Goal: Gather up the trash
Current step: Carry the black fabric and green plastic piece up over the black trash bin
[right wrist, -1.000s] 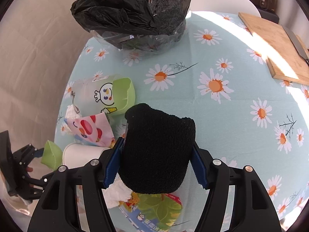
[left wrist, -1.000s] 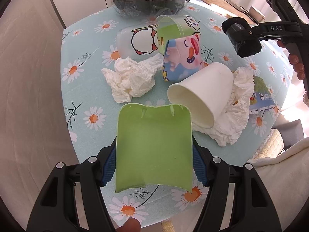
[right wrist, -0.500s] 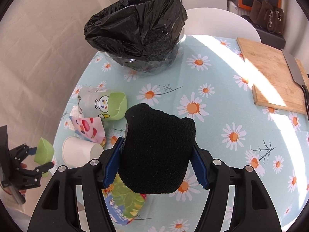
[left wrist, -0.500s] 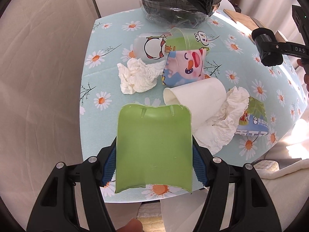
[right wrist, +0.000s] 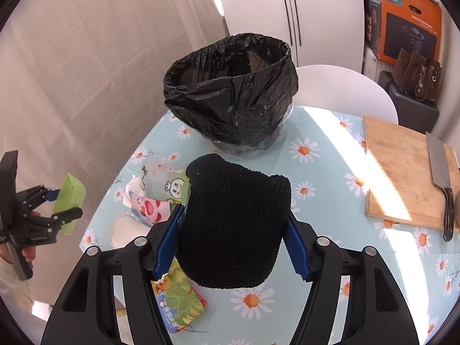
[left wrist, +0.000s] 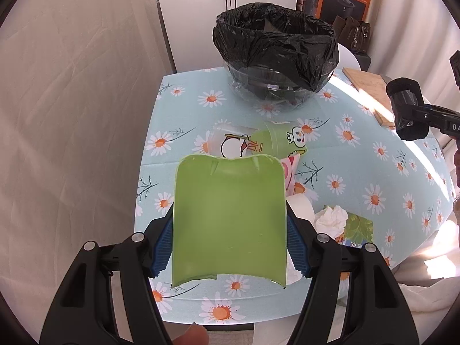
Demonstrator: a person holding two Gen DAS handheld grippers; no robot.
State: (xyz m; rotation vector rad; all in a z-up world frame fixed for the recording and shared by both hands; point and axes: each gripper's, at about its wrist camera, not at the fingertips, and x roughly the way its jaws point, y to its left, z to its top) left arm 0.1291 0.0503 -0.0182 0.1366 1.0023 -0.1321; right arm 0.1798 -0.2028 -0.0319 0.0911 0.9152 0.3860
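Observation:
My left gripper (left wrist: 230, 247) is shut on a green plastic cup (left wrist: 228, 218), held above the near edge of the daisy-print table (left wrist: 359, 155). My right gripper (right wrist: 231, 235) is shut on a black foam cup sleeve (right wrist: 235, 224), also raised over the table. A bin lined with a black bag (left wrist: 274, 54) stands at the far side, its mouth open (right wrist: 230, 83). On the cloth lie a clear cartoon cup (left wrist: 253, 143), a pink cartoon cup (right wrist: 146, 205), a white paper cup (right wrist: 122, 228), crumpled tissues (left wrist: 330, 220) and a green wrapper (right wrist: 179, 302).
A wooden cutting board (right wrist: 402, 169) with a cleaver (right wrist: 441, 184) lies at the table's right. A white chair (right wrist: 342, 89) stands behind the bin. An orange box (right wrist: 408, 20) and a brown bag (right wrist: 417, 77) sit at the back right. A beige curtain (left wrist: 72, 115) hangs left.
Both grippers have risen and tilted up with their loads, so the bin's open mouth now shows and the table litter has dropped lower in both views.

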